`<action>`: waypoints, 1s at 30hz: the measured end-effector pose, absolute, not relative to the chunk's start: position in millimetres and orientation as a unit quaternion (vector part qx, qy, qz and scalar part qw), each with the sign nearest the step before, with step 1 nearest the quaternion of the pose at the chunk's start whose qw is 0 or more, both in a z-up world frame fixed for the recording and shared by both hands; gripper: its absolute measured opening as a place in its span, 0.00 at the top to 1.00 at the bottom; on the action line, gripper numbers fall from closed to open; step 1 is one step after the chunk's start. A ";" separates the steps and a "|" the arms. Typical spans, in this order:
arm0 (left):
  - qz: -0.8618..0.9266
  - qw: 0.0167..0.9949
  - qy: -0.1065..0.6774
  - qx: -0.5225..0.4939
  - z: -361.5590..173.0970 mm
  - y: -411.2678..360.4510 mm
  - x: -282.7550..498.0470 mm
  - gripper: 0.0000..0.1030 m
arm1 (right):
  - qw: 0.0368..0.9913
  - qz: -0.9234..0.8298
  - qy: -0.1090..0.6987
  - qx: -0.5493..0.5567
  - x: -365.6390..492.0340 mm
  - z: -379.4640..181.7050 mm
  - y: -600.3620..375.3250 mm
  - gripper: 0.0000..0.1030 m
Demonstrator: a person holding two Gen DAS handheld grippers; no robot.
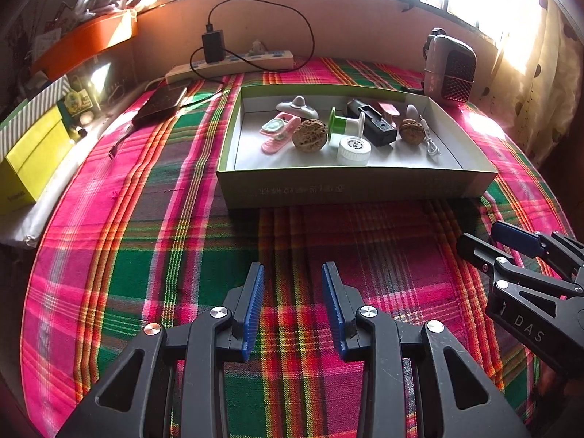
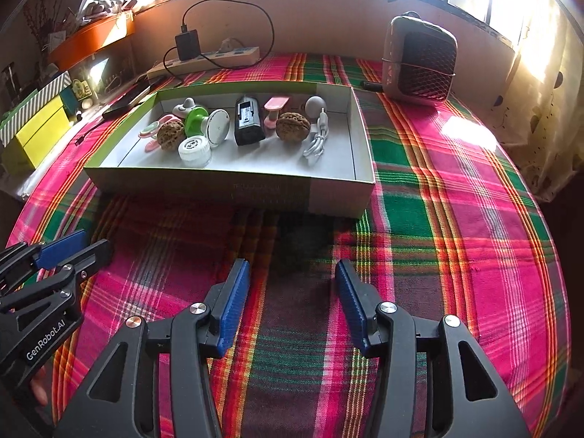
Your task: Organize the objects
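Note:
A shallow green-rimmed cardboard box (image 1: 350, 184) (image 2: 233, 186) lies on the plaid cloth. It holds two walnuts (image 1: 309, 135) (image 2: 292, 126), a white round cap (image 1: 353, 150) (image 2: 195, 151), a green and white spool (image 1: 345, 126) (image 2: 204, 122), a black battery pack (image 1: 376, 126) (image 2: 248, 120), a pink clip (image 1: 278, 132), pink and grey small items and a white cable (image 1: 430, 142) (image 2: 317, 142). My left gripper (image 1: 293, 270) is open and empty, in front of the box. My right gripper (image 2: 292, 266) is open and empty, also in front of it.
A small heater (image 1: 452, 69) (image 2: 419, 62) stands at the back right. A power strip with a black charger (image 1: 233, 60) (image 2: 208, 58) lies along the back wall. A dark phone (image 1: 160, 104) lies left of the box. Yellow boxes (image 1: 33, 160) sit at the left edge.

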State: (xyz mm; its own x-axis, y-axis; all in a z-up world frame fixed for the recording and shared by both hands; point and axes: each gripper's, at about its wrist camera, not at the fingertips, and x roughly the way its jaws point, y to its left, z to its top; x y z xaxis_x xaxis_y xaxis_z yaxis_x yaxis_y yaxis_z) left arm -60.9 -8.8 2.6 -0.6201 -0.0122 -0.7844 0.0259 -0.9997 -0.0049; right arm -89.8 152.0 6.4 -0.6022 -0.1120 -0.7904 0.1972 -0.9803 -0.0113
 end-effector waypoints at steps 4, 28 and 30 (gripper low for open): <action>-0.900 0.013 0.009 0.435 2.3 -9.0 -60.7 0.70 | 0.083 -0.894 0.049 0.437 -88.8 6.4 153.4 0.50; -0.905 0.022 0.017 0.425 1.2 -8.3 -58.2 0.70 | 0.074 -0.896 0.043 0.437 -89.2 3.9 158.4 0.41; -0.905 0.022 0.018 0.425 1.2 -8.4 -58.2 0.70 | 0.074 -0.896 0.043 0.437 -89.1 4.0 158.2 0.41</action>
